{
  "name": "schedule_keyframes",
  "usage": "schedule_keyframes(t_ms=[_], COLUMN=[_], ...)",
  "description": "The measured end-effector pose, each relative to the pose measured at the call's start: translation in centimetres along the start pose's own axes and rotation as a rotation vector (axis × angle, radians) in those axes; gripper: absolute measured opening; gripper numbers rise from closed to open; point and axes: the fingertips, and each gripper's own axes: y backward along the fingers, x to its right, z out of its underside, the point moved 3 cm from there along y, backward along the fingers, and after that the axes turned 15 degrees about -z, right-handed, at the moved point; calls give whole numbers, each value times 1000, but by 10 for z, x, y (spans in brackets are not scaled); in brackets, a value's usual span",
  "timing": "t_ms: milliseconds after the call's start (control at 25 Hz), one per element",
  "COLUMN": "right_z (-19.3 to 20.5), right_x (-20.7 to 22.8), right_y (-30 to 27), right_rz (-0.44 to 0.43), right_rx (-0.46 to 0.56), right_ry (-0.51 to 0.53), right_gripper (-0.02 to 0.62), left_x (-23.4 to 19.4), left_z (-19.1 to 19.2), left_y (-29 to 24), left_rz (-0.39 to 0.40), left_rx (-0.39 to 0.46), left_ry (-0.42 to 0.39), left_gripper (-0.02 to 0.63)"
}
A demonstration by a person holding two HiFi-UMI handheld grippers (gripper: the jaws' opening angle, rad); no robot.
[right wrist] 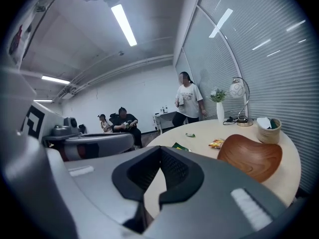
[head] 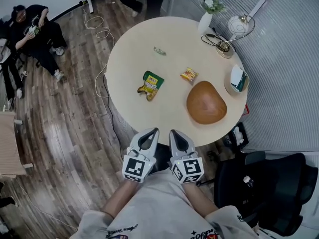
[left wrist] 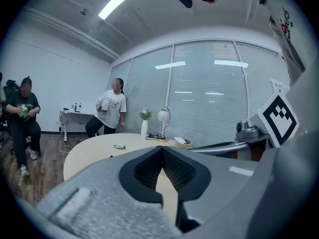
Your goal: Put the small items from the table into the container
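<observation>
The left tool (head: pixel 151 132) and right tool (head: pixel 175 133) were held shut and empty at the tabletop (head: pixel 133 59) edge, so the green packet (head: pixel 151 83) and orange packet (head: pixel 189 74) near the brown bowl (head: pixel 206 102) might be pushed, not picked up.

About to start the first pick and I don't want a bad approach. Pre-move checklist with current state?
1. Left gripper empty: ok, jaws together, nothing between.
2. Right gripper empty: ok, same.
3. Jaws open for a grab: not ok, both shut.
4. Wooden bowl free: ok, nothing in it.
5. Green packet, orange packet, small wrapper lying apart on the table: ok.
6. Grippers over a packet: not ok, both at the table's near edge.
</observation>
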Motion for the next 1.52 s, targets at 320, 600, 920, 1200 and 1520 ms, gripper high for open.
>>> schedule_keyframes(t_ms=[320, 600, 920, 1200, 1520], right_z=[-2, 27, 84, 112, 107], right_x=[49, 75, 97, 108, 105], right_y=[-97, -188, -265, -282, -278], right_rz=[-51, -149, -179, -176, -192], right_rx=[-72, -247, -512, -645, -637], right_ry=[34, 116, 184, 190, 206], right_gripper=[2, 68, 94, 58, 17], left_x=[-50, -86, -113, -130, -130], left_z=[-12, -14, -14, -9, -8], left_y=[-47, -62, -57, -50, -50], left_rz=[-86, -169, -265, -328, -345], left_rx=[-24, -63, -111, -148, -153], left_ry=[11, 46, 64, 78, 89], left_gripper=[-3, -3, -3, -3, -3])
